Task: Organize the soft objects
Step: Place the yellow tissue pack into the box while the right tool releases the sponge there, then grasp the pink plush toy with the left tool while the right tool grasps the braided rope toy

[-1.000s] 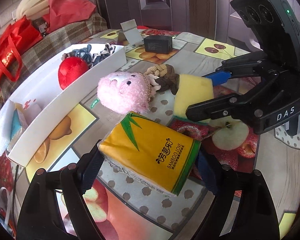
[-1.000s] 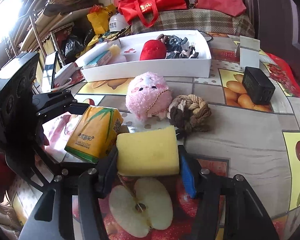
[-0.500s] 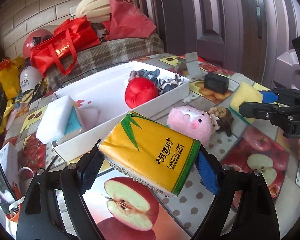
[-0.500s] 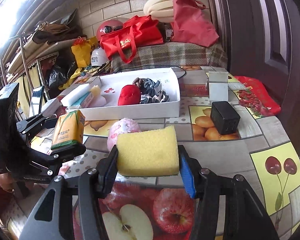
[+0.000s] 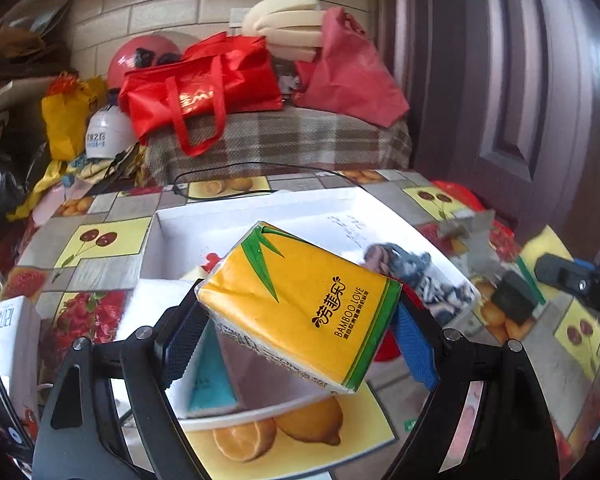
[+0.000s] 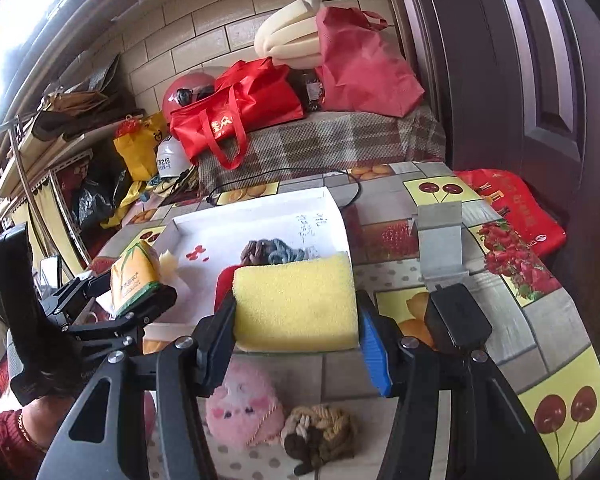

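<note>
So the left gripper (image 5: pixel 296 344) is clamping a yellow tissue pack (image 5: pixel 300 304) between its blue pads, holding it tilted in the air right over the white tray (image 5: pixel 260 208). Under the pack there's a blue and white sponge block (image 5: pixel 210 384) sitting in the tray's near left corner, and toward the tray's right end you can make out a blurry bundle of grey-blue fabric (image 5: pixel 416 272) with a bit of something red (image 5: pixel 388 350) poking out behind the pack.

The right gripper (image 6: pixel 296 332) is squeezing a yellow sponge (image 6: pixel 296 304), jaws pressed against both of its short ends, and it's hovering at the near right corner of the tray, partly over the rim. From this view the tray's floor has some handwriting and little red marks on it.

Down on the table (image 6: pixel 384 236), near its front edge below the right gripper's fingers, a pink plush toy (image 6: pixel 244 408) is lying with a knotted brown rope thing (image 6: pixel 320 436) touching it on the right. A black box (image 6: pixel 458 320) is sitting just right of the right gripper, and a small grey folded card (image 6: pixel 440 240) is standing a little further back. The table's covered in a fruit-print cloth. Behind it there's a plaid-covered bench with a red bag (image 6: pixel 236 108) on it.
</note>
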Demonstrator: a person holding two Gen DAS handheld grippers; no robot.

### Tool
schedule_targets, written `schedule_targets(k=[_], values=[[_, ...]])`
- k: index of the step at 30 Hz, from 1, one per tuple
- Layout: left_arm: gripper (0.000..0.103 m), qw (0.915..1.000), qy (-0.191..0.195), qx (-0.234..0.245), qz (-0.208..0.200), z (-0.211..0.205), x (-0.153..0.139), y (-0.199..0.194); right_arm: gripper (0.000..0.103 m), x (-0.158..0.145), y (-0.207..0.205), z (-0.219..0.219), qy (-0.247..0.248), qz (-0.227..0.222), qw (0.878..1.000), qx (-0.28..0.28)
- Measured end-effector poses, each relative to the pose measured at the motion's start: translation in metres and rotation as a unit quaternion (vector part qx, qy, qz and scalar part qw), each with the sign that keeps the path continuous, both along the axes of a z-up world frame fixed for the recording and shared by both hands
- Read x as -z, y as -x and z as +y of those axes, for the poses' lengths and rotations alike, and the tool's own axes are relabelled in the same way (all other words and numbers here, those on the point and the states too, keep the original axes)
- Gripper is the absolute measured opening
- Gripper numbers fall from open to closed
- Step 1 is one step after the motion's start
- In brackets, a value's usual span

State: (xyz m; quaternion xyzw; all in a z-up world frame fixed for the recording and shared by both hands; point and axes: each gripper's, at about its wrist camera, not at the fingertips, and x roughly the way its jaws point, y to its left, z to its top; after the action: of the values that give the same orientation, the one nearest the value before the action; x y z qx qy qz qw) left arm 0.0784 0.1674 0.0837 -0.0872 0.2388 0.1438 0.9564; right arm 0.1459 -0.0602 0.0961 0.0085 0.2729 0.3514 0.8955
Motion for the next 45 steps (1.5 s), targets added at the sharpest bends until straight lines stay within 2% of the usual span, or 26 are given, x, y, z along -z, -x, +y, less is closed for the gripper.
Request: schedule_targets(k=[3,8,14,19,20,21,23,24,25,36,45], values=[[0.086,0.999,0.039,-0.023,0.0,0.026,0.0,-0.005,0.056,-0.004,-0.02,0.012,-0.006,0.016,1.0,0.005],[0.086,0.9976,0.06,-0.032,0.01,0.044,0.009,-0.01,0.056,0.001,-0.048,0.05,0.0,0.044,0.999,0.003],[0.086,0.9989,0.03,-0.03,0.02,0.039,0.013,-0.015,0.056,0.021,-0.064,0.099,0.032,0.064,0.997,-0.002],[0.087,0.9987,0.022,-0.043,0.019,0.04,0.013,-0.013,0.06,0.024,-0.061,0.116,0.025,0.062,0.998,-0.016],[0.09,0.9983,0.027,-0.049,0.014,0.042,0.013,-0.012,0.07,0.023,-0.059,0.117,0.022,0.059,0.998,-0.019],[0.091,0.9981,0.033,-0.051,0.011,0.043,0.013,-0.011,0.087,0.021,-0.055,0.116,0.02,0.052,0.998,-0.019],[0.099,0.9979,0.036,-0.053,0.008,0.045,0.011,-0.01,0.093,0.015,-0.053,0.113,0.012,0.037,0.999,-0.012],[0.102,0.9979,0.032,-0.055,0.007,0.044,0.011,-0.01,0.101,0.013,-0.052,0.11,0.008,0.035,0.999,-0.009],[0.103,0.998,0.026,-0.058,0.003,0.043,0.01,-0.009,0.103,0.012,-0.052,0.106,0.0,0.036,0.999,-0.005],[0.103,0.9985,-0.003,-0.053,-0.009,0.034,0.002,-0.004,0.103,0.003,-0.047,0.079,-0.043,0.04,0.998,0.018],[0.103,0.999,-0.026,-0.033,-0.013,0.016,-0.004,-0.001,0.103,0.005,-0.023,0.036,-0.05,0.01,0.998,0.029]])
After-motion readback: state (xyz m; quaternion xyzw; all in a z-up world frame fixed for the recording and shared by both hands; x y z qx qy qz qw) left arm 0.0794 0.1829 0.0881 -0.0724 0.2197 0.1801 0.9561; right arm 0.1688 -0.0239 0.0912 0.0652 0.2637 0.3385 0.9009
